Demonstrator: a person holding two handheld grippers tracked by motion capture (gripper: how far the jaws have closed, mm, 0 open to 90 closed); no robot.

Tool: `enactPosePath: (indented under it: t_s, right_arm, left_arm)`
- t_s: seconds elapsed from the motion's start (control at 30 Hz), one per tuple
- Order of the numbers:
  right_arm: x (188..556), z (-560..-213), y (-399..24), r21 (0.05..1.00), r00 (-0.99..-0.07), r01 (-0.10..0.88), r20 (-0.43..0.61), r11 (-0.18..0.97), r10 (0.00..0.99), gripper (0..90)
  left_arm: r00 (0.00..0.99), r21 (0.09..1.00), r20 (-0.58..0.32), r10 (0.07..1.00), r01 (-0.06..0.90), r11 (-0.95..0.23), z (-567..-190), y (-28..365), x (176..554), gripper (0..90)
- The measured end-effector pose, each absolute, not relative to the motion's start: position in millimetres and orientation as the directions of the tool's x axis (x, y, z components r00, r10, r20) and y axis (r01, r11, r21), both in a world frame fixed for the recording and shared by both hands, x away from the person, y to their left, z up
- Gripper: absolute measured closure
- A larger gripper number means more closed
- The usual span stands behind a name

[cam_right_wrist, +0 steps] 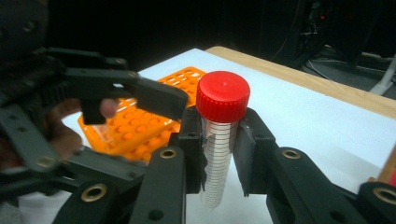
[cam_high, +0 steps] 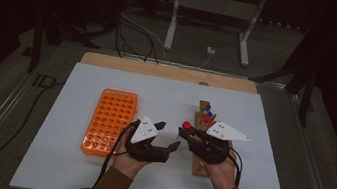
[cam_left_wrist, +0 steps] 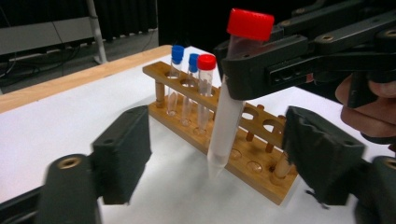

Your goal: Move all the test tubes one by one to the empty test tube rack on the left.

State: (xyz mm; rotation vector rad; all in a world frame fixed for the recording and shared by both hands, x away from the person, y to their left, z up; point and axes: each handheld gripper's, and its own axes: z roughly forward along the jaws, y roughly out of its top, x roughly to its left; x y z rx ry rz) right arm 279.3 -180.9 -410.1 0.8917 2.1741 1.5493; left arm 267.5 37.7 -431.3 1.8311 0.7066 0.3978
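From the high view I saw my right gripper (cam_high: pixel 186 133) at about 5 o'clock of the table's (cam_high: pixel 69 170) centre, clamped on a red-capped tube (cam_high: pixel 186 125) that it held off the wooden rack (cam_high: pixel 203 111), which ran behind it toward 1 o'clock. My left gripper (cam_high: pixel 170 136) sat just at 9 o'clock of that tube, and the orange rack (cam_high: pixel 110 121) lay farther out at 9 o'clock with no tube I could make out in it. In the left gripper view the held tube (cam_left_wrist: pixel 227 112) hung upright between my left pads (cam_left_wrist: pixel 123 149), which stood partly open on either side and were not pressing it, so the handover was not yet made. Behind it the wooden rack (cam_left_wrist: pixel 243 154) kept three tubes at 11 o'clock: two blue-capped (cam_left_wrist: pixel 176 53) and one red-capped (cam_left_wrist: pixel 206 62). In the right gripper view my own fingers (cam_right_wrist: pixel 191 140) were closed tight on the tube (cam_right_wrist: pixel 219 149) just under its red cap, with the orange rack (cam_right_wrist: pixel 140 126) at 10 o'clock. I judged the work early: one tube of four was lifted, none delivered, three left waiting. I counted two racks and two grippers.
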Motion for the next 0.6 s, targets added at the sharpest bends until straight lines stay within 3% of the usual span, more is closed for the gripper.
enactPosePath:
  t_s: [0.27,0.6]
  right_arm:
    - [275.7,-410.1,-175.1,0.927,-0.776,0.298,0.096,0.228,0.624,74.7]
    - [273.2,-410.7,-170.9,0.925,-0.791,0.293,0.094,0.241,0.604,74.7]
  left_arm:
    - [0.795,0.924,-0.058,0.603,0.272,-0.269,-434.7,32.7,268.9,58.5]
    - [0.809,0.918,-0.057,0.586,0.273,-0.287,-435.7,32.6,268.8,74.3]
